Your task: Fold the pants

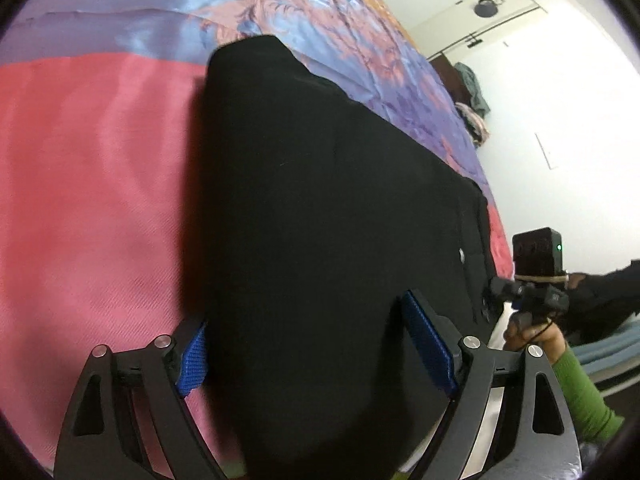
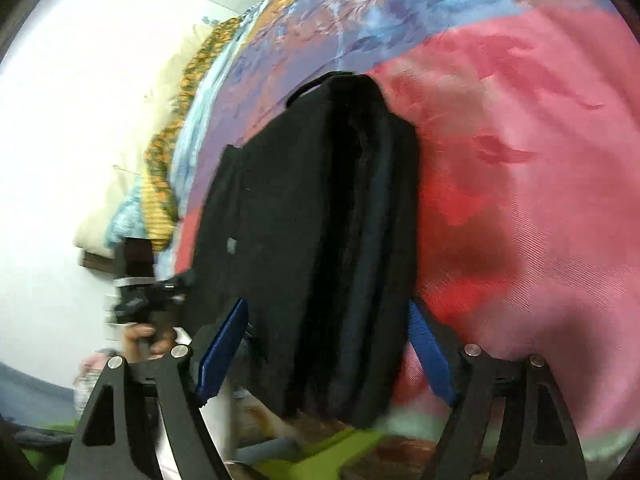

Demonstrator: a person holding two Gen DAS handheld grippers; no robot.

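Left gripper wide apart astride black pants' near edge.

Matt black cloth pants lie on a glossy, finely ribbed pink-and-purple fabric bedspread.

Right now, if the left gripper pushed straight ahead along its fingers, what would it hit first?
The black pants. They already lie between the open fingers of the left gripper, so more of that fabric comes first, then probably the bedspread beyond.
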